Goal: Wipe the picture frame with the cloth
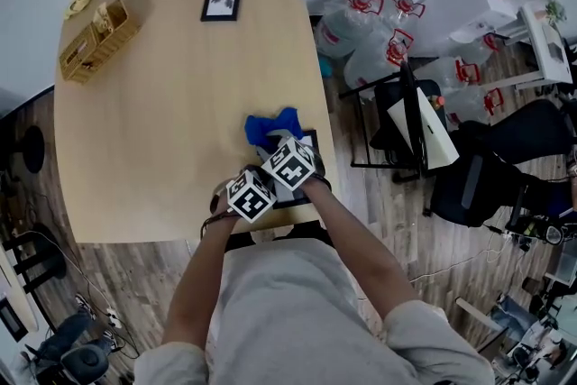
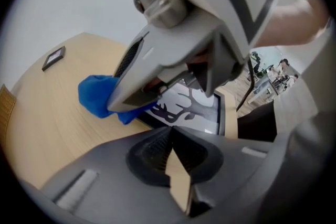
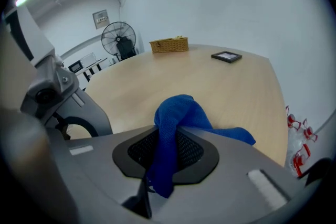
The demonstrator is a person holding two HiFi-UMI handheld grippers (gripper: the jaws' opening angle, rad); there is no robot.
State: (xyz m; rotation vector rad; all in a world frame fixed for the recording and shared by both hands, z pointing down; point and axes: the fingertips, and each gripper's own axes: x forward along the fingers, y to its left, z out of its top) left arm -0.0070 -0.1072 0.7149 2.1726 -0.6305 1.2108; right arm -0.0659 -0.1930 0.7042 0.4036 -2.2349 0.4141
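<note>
A black picture frame [image 1: 312, 140] with a dark tree print [image 2: 197, 107] lies flat near the table's front right edge. The blue cloth [image 1: 272, 127] rests on the frame's far left corner and spills onto the wood. My right gripper [image 3: 168, 136] is shut on the cloth [image 3: 181, 113], which bunches up between its jaws. In the left gripper view, the right gripper [image 2: 126, 102] presses the cloth [image 2: 97, 96] down at the frame's edge. My left gripper [image 2: 170, 131] sits close beside it, just left of the frame, jaws shut with nothing held. Both marker cubes [image 1: 270, 180] hide most of the frame.
A second small black frame [image 1: 221, 1] lies at the table's far side. A wicker basket [image 1: 97, 41] stands at the far left. The table's right edge [image 1: 329, 149] is next to the near frame; water bottles [image 1: 361, 32] and office chairs [image 1: 487, 167] stand on the floor beyond.
</note>
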